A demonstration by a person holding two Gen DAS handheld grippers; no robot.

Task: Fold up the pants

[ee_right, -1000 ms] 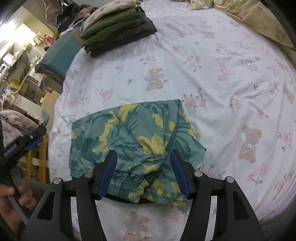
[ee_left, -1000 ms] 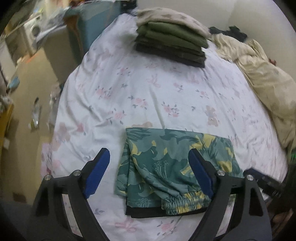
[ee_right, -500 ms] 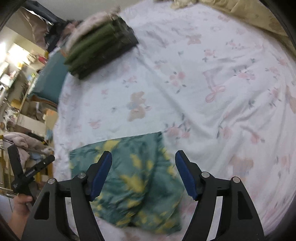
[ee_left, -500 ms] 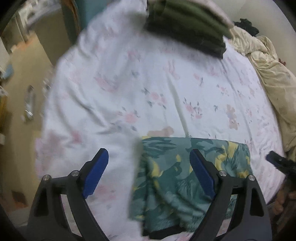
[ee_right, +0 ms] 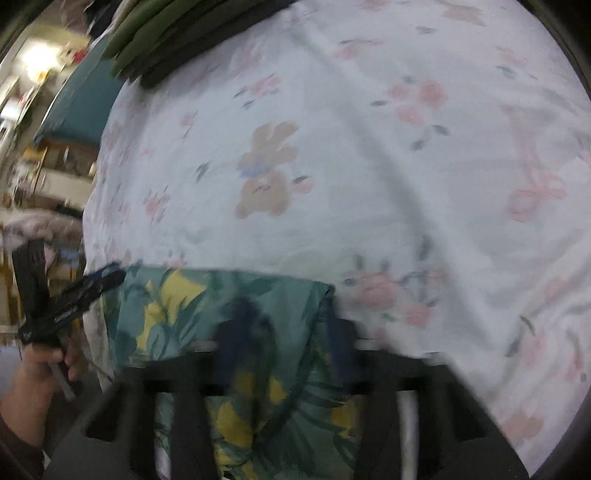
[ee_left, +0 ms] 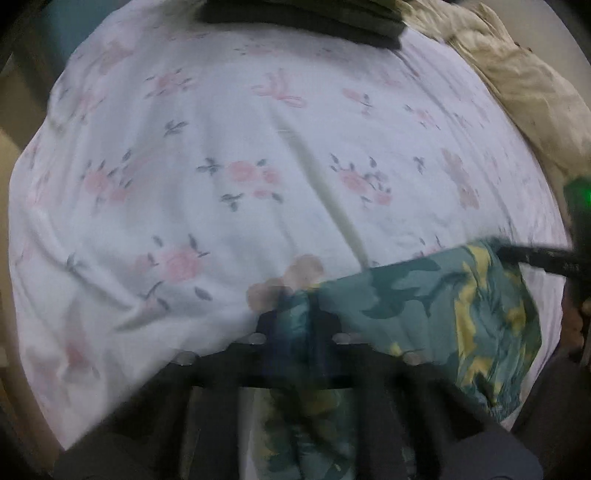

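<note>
The folded green pants with yellow leaf print [ee_left: 443, 306] lie near the front edge of the bed. My left gripper [ee_left: 297, 317] is shut on their left end; the frame is blurred. In the right wrist view the pants [ee_right: 207, 302] fill the lower middle. My right gripper [ee_right: 284, 339] has narrowed around their right end, and blur hides whether it pinches the cloth. The left gripper also shows in the right wrist view [ee_right: 70, 295], with the hand holding it.
The bed has a white sheet with pink flowers and bears [ee_left: 240, 177]. A stack of folded dark and olive pants [ee_right: 173, 33] lies at the far side. A crumpled beige blanket [ee_left: 524, 85] lies at the far right. A teal box [ee_right: 77, 107] stands beside the bed.
Both grippers have moved down and in onto the ends of the green pants. The left fingers went from wide open to shut on the cloth. The right fingers have narrowed.
</note>
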